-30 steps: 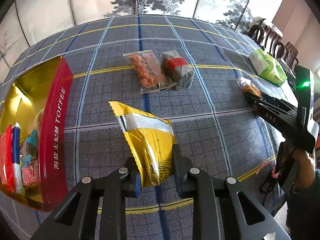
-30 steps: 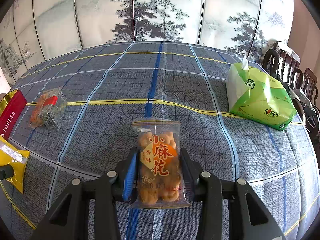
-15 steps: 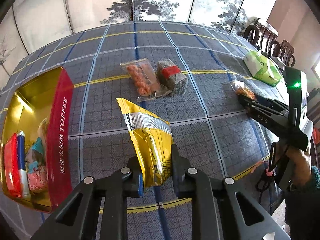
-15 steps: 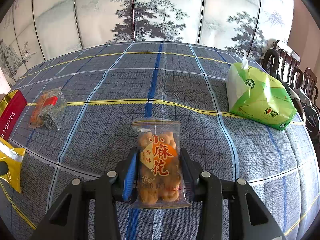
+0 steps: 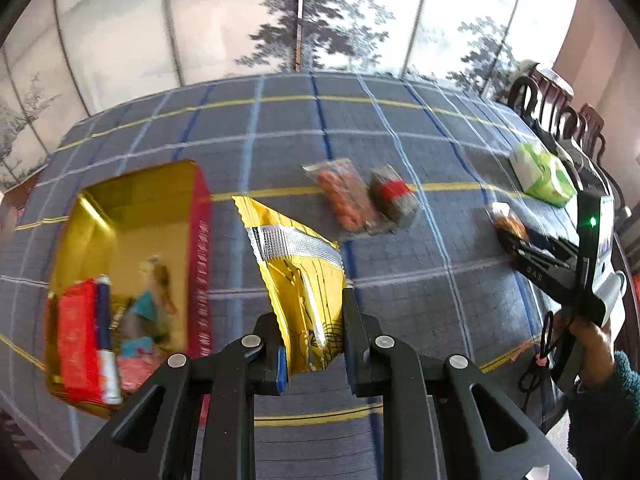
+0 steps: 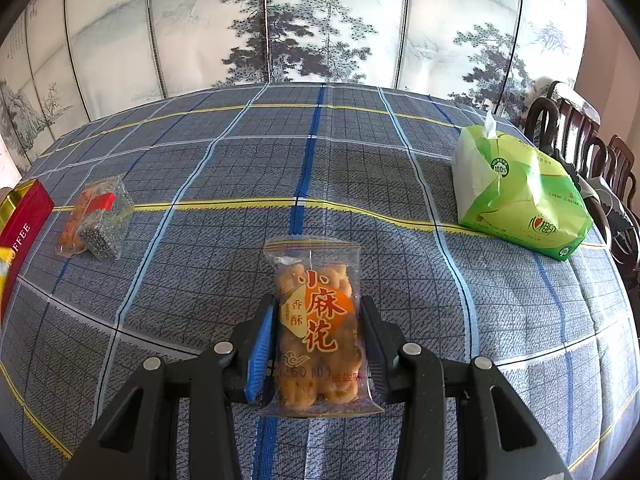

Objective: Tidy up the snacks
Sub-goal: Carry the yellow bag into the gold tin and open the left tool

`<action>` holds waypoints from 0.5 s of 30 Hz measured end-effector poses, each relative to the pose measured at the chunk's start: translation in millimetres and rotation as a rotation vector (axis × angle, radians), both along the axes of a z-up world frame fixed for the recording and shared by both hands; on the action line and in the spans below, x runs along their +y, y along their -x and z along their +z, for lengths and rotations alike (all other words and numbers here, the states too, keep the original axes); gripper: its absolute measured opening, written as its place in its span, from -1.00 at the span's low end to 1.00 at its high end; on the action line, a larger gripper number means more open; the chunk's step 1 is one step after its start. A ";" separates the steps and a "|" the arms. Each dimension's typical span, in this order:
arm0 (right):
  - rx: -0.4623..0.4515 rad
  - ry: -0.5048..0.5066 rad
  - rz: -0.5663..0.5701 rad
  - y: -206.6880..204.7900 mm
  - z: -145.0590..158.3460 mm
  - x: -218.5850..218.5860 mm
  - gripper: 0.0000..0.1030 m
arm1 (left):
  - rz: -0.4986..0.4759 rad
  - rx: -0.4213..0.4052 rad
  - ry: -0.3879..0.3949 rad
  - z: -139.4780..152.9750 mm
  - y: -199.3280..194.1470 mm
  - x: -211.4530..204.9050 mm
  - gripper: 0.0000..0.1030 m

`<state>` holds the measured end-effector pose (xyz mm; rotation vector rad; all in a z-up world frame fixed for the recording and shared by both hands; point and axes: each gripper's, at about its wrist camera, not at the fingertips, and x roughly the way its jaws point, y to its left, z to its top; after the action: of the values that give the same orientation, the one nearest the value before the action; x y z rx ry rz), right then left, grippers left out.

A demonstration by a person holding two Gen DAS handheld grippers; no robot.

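- My left gripper [image 5: 314, 340], clamped on the yellow packet [image 5: 300, 276], has lifted it clear; toffee tin [image 5: 198, 240] is next
- My right gripper [image 6: 316, 344] stays put, gripping the twist-snack bag [image 6: 318, 328]

a green pack of tissues [image 6: 520, 196], one white sheet poking from its top, lies on the worktop [image 6: 320, 168] far ahead and to the right of the right hand-held gripper. the worktop wears a blue-grey plaid cloth with yellow and blue lines. dark wooden chairs [image 6: 580, 136] stand beyond the pack; a painted folding screen [image 6: 320, 20] of pines and mountains fills the background.
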<state>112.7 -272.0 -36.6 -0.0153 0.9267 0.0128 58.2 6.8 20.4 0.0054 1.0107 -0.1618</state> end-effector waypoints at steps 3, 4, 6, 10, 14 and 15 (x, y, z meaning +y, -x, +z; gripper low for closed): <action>0.000 0.001 0.000 -0.1 0.0 0.3 -0.18 | 0.037 -0.024 -0.012 9.4 -3.5 18.9 -0.64; 0.000 0.000 0.000 0.1 0.0 0.3 -0.18 | 0.049 -0.029 -0.014 11.8 -4.9 25.6 -0.64; 0.000 0.001 0.000 0.1 0.0 0.6 -0.18 | 0.073 -0.041 -0.022 16.1 -7.4 39.3 -0.64; 0.000 0.002 -0.001 0.3 0.4 0.5 -0.18 | 0.134 -0.056 -0.036 20.4 -15.2 68.7 -0.64; 0.000 0.004 -0.002 0.2 0.4 0.6 -0.18 | 0.195 -0.052 -0.040 16.9 -24.3 97.7 -0.64; 0.000 0.003 -0.001 0.4 0.4 0.6 -0.18 | 0.202 -0.050 -0.037 15.6 -25.8 102.7 -0.64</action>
<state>112.3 -271.4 -36.2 -0.0173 0.9268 0.0107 84.0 109.5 36.0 -0.0589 0.9585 0.0409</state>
